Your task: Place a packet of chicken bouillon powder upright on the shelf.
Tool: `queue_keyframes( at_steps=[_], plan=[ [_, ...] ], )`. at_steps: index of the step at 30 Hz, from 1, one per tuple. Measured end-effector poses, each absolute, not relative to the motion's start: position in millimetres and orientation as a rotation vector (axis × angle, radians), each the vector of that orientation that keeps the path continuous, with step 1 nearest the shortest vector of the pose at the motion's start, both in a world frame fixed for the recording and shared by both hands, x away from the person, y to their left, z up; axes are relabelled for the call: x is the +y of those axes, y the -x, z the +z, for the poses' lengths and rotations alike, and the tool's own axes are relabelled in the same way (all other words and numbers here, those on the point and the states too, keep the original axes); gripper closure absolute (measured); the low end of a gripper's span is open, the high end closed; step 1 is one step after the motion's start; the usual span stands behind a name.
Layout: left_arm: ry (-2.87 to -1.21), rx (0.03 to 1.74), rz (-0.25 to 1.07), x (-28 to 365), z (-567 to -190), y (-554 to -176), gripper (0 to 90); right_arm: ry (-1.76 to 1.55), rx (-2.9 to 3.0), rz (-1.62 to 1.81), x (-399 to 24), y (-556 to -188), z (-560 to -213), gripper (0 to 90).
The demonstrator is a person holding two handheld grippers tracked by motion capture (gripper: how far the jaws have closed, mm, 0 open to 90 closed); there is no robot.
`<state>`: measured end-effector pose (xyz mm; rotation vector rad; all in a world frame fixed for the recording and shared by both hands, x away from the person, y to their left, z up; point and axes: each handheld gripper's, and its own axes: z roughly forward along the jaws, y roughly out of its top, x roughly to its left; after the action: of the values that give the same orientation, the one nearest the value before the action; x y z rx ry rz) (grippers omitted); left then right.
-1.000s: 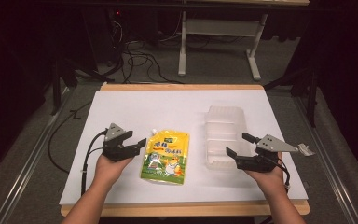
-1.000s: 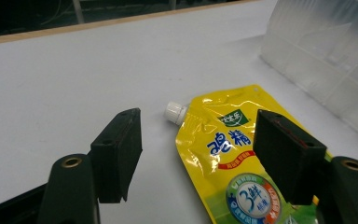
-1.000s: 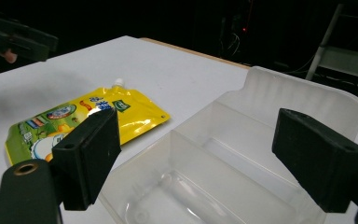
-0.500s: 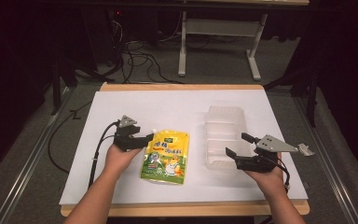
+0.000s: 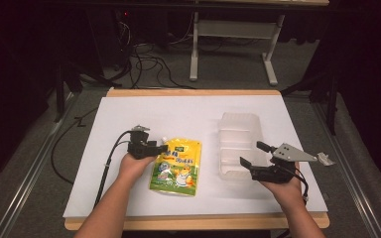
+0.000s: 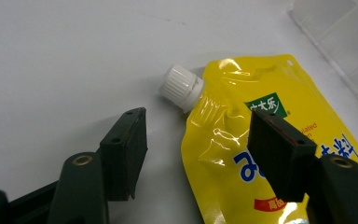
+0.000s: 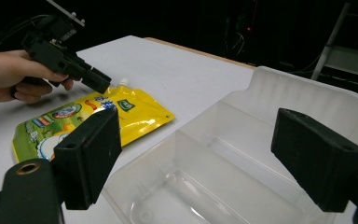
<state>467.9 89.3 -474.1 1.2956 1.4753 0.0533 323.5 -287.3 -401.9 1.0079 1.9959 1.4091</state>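
A yellow spouted pouch (image 5: 176, 166) with a white screw cap (image 6: 182, 86) lies flat on the white table cover (image 5: 188, 114). My left gripper (image 5: 162, 148) is low at the pouch's upper left corner, just below the cap. In the left gripper view the pouch (image 6: 242, 107) has that corner between the pads of my left gripper (image 6: 200, 154), which do not press on it; the jaws have just been closing a little. My right gripper (image 5: 252, 152) stands open at the near edge of a clear plastic tray (image 5: 240, 144), and the tray (image 7: 307, 102) looks empty.
The tray sits to the right of the pouch, a short gap apart. A small grey piece (image 5: 326, 159) lies near the table's right edge. The left gripper's cable (image 5: 106, 168) trails back along the forearm. Dark floor, cables and a desk frame lie beyond the far edge.
My left hand has moved away from the near edge and toward the pouch's spout corner, dropping lower. The right hand, pouch and tray have stayed put.
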Motion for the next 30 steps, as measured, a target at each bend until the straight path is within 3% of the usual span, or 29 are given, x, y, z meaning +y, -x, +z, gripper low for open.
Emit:
queue_keyframes(
  at_steps=[13, 18, 25, 30],
  plan=[
    [-1.241, 1.500, -0.050, 93, -476, -468, 45.1, -1.005, 2.002, 1.408, -285, -323, -402, 16.5],
    [-1.226, 1.501, -0.072, 94, -478, -466, 57.2, -1.011, 2.009, 1.406, -284, -324, -404, 16.6],
    [-1.227, 1.480, -0.008, 98, -477, -463, 83.7, -1.016, 2.013, 1.402, -284, -324, -404, 16.7],
    [-1.253, 1.428, 0.042, 96, -473, -457, 90.0, -1.017, 2.016, 1.401, -284, -325, -405, 16.8]
  ],
)
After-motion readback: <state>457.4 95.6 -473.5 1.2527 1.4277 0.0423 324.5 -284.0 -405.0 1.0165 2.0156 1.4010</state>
